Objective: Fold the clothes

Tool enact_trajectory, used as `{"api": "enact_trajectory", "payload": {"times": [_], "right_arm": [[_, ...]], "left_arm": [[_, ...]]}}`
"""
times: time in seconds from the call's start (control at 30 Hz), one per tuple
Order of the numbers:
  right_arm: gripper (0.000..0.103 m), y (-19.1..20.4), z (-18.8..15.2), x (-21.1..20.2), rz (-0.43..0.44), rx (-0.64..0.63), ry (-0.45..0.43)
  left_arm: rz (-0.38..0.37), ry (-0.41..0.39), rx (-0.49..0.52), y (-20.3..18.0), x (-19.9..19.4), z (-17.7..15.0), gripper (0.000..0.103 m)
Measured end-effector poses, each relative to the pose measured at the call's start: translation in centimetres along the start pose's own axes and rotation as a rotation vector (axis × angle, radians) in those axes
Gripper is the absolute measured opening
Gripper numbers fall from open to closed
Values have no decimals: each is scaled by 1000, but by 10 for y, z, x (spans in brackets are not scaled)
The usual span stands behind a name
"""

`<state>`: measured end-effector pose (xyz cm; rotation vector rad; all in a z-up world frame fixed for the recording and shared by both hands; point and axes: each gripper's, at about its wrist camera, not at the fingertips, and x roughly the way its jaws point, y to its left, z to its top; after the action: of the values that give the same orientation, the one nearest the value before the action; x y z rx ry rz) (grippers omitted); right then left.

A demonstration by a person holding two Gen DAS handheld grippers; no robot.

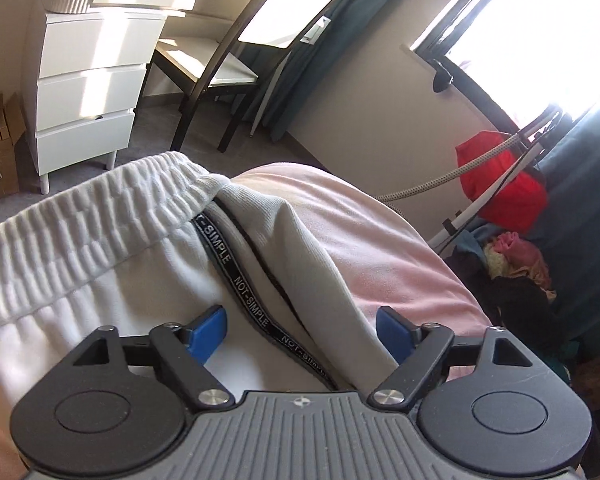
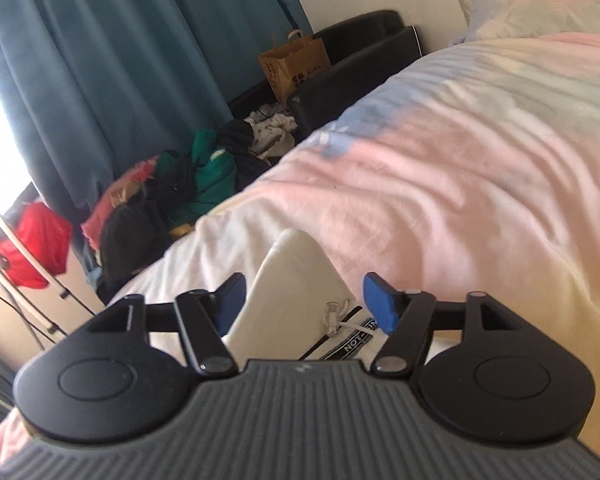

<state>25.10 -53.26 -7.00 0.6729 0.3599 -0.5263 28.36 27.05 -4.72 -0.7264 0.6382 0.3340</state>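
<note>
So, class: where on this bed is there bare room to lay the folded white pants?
Free: the pink duvet between the white pants and the pillow. Crowded: the clothes pile on the floor, by the teal curtain.

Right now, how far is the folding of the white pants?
Done: the white pants lie on the pink bedcover, already partly folded, with one layer turned over along the black side stripe. In hand: nothing is gripped; the left gripper and the right gripper hover over the fabric, jaws open. Left: the remaining folds; the pile of clothes beside the bed waits.
</note>
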Motion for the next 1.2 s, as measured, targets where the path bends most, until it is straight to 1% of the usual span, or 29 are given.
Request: {"api": "enact_trajectory", "payload": {"times": [0.07,0.13,0.17,0.2,0.3,0.37,0.43,0.53,0.6,0.67,0.73,0.8,0.83,0.9,0.93,0.97,1.0,1.03,1.07,1.13,1.2], "right_arm": [[71,-15,-1,-35,35,85,-17],[71,-39,-11,-64,67,217,-10],[74,-53,-16,-77,83,289,-4],[74,-66,-22,-91,98,361,2],[74,-96,-39,-101,135,487,65],[74,-114,-50,-105,159,561,111],[73,-132,-61,-109,183,635,158],[73,-139,-70,-99,217,673,228],[73,-138,-76,-86,245,664,253],[72,-131,-81,-68,244,622,292],[71,-121,-82,-54,225,555,293],[72,-110,-83,-41,203,483,283],[73,-104,-83,-36,191,447,268],[73,-91,-84,-30,163,376,221],[65,-85,-84,-27,149,340,198],[48,-78,-84,-23,135,304,175],[34,-76,-85,-21,133,293,160],[21,-76,-85,-19,138,297,150],[18,-78,-84,-18,147,311,142],[15,-83,-81,-25,168,354,130],[14,-86,-75,-37,194,391,115]], "left_arm": [[-28,-13,-11,12,-29,-11,85],[-55,-23,-29,26,-56,-23,86],[-65,-21,-54,36,-67,-30,88],[-73,-20,-72,46,-77,-39,88],[-91,-21,-93,80,-109,-65,88],[-74,-7,-113,101,-121,-76,89],[-76,13,-180,123,-125,-81,89],[-116,32,-309,148,-121,-79,89],[-116,22,-371,155,-115,-76,89],[-102,-13,-372,152,-107,-74,89],[-82,-33,-338,141,-93,-71,89],[-49,-84,-304,129,-82,-70,83],[-23,-116,-290,122,-78,-68,73],[39,-152,-278,110,-69,-61,64],[71,-170,-271,104,-64,-58,51],[94,-179,-262,97,-60,-55,45],[104,-177,-240,89,-58,-51,39],[107,-180,-205,82,-58,-47,28],[104,-188,-175,77,-61,-43,23],[86,-203,-134,63,-69,-34,20],[51,-210,-129,55,-84,-26,18]]}}
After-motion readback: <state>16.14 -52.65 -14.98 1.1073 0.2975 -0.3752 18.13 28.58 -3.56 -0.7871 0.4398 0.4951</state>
